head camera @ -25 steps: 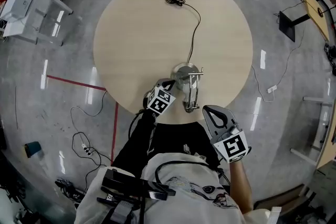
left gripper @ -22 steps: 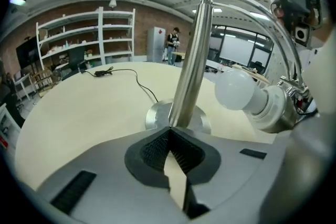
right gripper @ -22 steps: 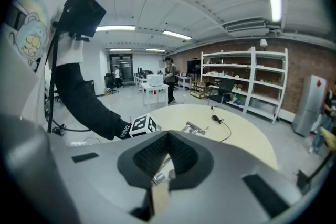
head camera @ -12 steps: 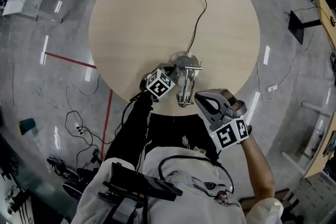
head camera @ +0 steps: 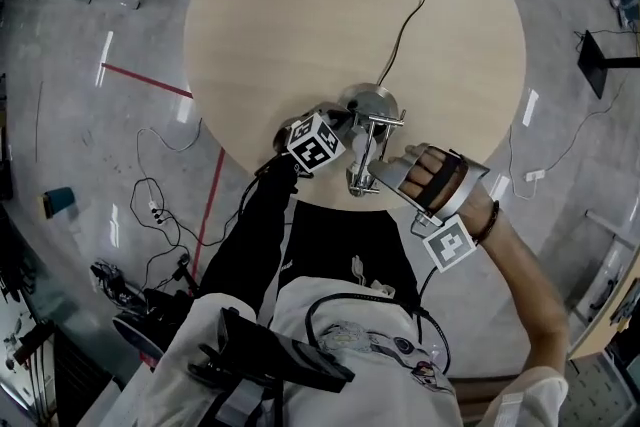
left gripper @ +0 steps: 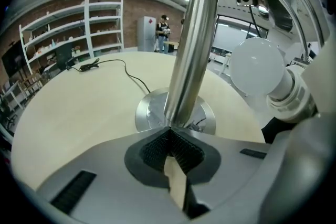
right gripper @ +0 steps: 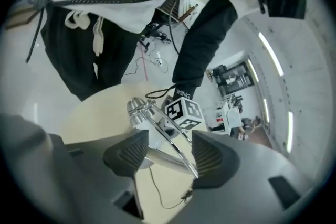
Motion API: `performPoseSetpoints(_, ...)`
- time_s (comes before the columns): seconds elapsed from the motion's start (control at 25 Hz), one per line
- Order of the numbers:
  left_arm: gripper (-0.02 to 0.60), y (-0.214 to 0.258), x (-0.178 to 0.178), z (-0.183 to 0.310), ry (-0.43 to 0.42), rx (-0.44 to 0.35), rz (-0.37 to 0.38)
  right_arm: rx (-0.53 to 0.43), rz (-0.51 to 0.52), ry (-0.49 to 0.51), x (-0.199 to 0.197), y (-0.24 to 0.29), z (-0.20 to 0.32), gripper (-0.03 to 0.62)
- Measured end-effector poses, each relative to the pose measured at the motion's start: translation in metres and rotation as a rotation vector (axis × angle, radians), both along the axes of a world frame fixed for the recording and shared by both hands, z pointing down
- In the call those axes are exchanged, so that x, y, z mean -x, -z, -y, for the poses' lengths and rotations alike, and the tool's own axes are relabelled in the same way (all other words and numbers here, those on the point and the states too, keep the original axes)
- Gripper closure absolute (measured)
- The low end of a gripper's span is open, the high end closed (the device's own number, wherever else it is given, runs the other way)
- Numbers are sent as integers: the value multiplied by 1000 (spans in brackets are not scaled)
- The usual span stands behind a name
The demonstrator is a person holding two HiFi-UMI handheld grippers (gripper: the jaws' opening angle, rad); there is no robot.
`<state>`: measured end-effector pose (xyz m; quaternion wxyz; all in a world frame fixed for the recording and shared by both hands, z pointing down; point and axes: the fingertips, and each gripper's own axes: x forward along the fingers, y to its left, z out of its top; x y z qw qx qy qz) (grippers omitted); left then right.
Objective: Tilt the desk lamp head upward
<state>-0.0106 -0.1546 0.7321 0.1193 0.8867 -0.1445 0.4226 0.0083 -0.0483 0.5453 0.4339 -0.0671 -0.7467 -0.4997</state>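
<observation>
From the head view, a round pale worktop (head camera: pixel 300 15) carries the desk lamp (head camera: pixel 368 130) close to its near edge. The lamp's round metal base (head camera: pixel 375 101) sits on the wood, and a dark cord (head camera: pixel 405 20) runs from it across the worktop to a plug near the far rim. The lamp head (head camera: pixel 362 167) reaches toward the person, out to the worktop's edge. The left gripper (head camera: pixel 335 127), with its marker cube (head camera: pixel 315 143), comes in from the left at the foot of the lamp. The right hand (head camera: pixel 432 177) brings the right gripper (head camera: pixel 388 177) in from the right, its tips beside the lamp head.

In the left gripper view, the left gripper (left gripper: pixel 170 131) is clamped on the lamp's shiny pole (left gripper: pixel 191 44), low down and just above the base (left gripper: pixel 176 115). The white bulb (left gripper: pixel 257 68) hangs to the right of the pole, with a thin wire frame (left gripper: pixel 286 0) arching over it. The cord (left gripper: pixel 128 71) trails away over the worktop (left gripper: pixel 79 113).

In the right gripper view, the right gripper (right gripper: pixel 170 152) has its jaws apart. The lamp head (right gripper: pixel 137 110) and its wire rods (right gripper: pixel 176 141) lie in the gap between the ribbed pads (right gripper: pixel 131 150). One rod runs down to the right-hand pad; whether it touches cannot be told. The left gripper's marker cube shows just beyond, with the worktop (right gripper: pixel 152 191) underneath.
</observation>
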Motion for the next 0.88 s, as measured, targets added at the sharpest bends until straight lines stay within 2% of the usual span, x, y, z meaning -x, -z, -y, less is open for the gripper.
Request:
performPoseSetpoints(0.28, 579, 0, 2, 1, 15, -6, -2, -95, 5, 182, 14, -14, -5, 353)
performPoseSetpoints(0.52, 579, -1, 2, 1, 27, -16, -1, -155, -34, 333, 23, -38, -20, 355)
performPoseSetpoints(0.68, 579, 1, 1, 1, 32, -26, 4, -186, -4, 369, 24, -36, -21, 355)
performPoseSetpoints(0.76, 579, 1, 2, 1, 37, -29, 3, -200, 3, 390, 26, -35, -21, 396)
performPoseSetpoints(0.88, 579, 0, 3, 1, 46, -32, 5, -194, 23, 414, 28, -35, -23, 410)
